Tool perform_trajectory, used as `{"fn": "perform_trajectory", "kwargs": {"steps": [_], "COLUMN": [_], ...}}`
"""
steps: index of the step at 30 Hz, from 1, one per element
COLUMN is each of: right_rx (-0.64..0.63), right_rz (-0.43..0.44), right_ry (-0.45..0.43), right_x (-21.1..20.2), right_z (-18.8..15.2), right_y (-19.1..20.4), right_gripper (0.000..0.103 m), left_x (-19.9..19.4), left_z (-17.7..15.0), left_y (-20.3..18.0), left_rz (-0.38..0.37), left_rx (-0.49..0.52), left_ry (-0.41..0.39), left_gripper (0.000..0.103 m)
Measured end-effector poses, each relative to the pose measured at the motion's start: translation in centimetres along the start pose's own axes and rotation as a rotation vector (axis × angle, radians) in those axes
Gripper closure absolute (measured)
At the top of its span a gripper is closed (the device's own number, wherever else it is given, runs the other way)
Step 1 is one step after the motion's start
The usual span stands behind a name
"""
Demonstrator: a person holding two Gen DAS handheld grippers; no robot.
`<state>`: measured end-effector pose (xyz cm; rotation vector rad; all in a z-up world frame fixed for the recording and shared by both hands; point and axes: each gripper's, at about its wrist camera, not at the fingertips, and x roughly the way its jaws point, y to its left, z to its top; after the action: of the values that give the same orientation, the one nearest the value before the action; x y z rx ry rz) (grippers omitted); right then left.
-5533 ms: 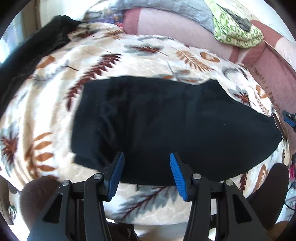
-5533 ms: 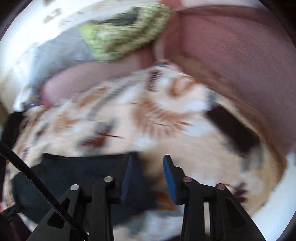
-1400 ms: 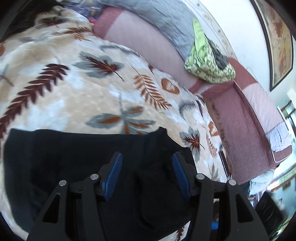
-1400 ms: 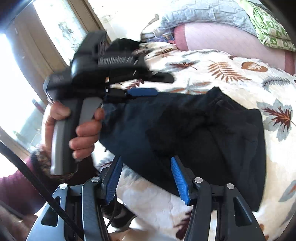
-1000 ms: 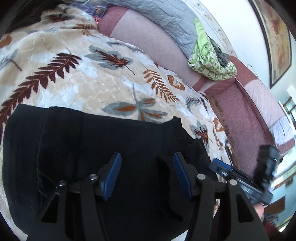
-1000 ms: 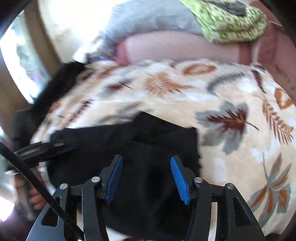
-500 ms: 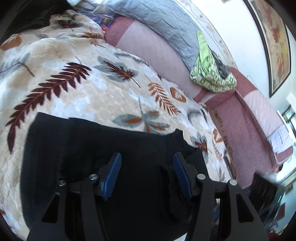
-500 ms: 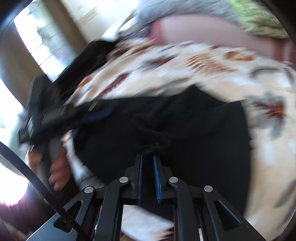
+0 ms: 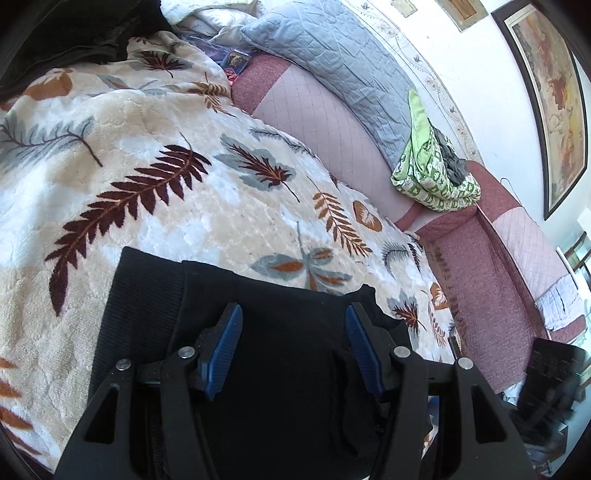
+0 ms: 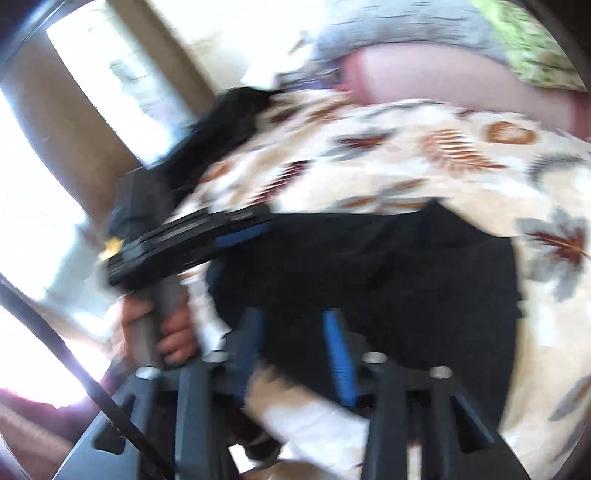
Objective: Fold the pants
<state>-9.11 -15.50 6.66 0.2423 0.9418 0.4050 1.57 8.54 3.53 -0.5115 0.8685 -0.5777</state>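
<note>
**Folded pants may slip out of shape**

Both grippers are spread wide and grasp nothing. Left gripper (image 9: pixel 293 334) hovers directly over the black pants (image 9: pixel 280 369), folded on the leaf-patterned blanket (image 9: pixel 166 192). Right gripper (image 10: pixel 295 343) sits at their near edge. I think a careless pinch on the plush blanket could drag the layers and undo the fold.

Open leaf-print blanket (image 9: pixel 155 155) beyond the black pants (image 9: pixel 288 332), pink sofa back (image 9: pixel 325 122) walling the far side, dark garment (image 9: pixel 74 33) heaped at far left.

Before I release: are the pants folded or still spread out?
Folded: the black pants lie as a compact layered block on the blanket.
</note>
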Motion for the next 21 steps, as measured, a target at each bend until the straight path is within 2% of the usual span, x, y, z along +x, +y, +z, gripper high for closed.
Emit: {"fn": "perform_trajectory", "kwargs": {"steps": [2,5,7,9,11,15,17,21], "right_rx": [0.041,0.078,0.069,0.065,0.065,0.052,0.072,0.131], "right_rz": [-0.061,-0.051,-0.079,-0.104,-0.09,-0.089,-0.121,-0.196], "right_ry": [0.023,0.089,0.126,0.102,0.121,0.05,0.004,-0.02], "right_x": [1.9,5.6,7.9,8.2,7.9,5.4,4.6,5.6], "right_z": [0.4,0.6,0.8,1.0,1.6,2.3,3.5,5.6], "right_y": [-1.5,-2.3,-2.2,-1.9,-1.7,-1.8,-2.6,-5.3], "right_gripper": [0.088,0.087,0.086,0.08,0.074,0.074,0.074,0.074], "left_x": [0.0,0.0,0.0,0.0,0.0,0.1,0.3,0.6], "left_z": [-0.1,-0.2,-0.3,-0.2,-0.3,-0.2,-0.2,-0.4], "left_y": [-0.1,-0.4,-0.5,-0.5,-0.5,-0.6,-0.9,-1.5], "left_rz": [0.017,0.049,0.071,0.076,0.074,0.058,0.063,0.094], "left_rx": [0.008,0.029,0.039,0.042,0.037,0.028,0.041,0.079], "left_ry": [-0.006,-0.012,-0.017,-0.019,-0.02,-0.018,-0.017,-0.014], "left_gripper": [0.046,0.044,0.043,0.043,0.042,0.038,0.035,0.034]}}
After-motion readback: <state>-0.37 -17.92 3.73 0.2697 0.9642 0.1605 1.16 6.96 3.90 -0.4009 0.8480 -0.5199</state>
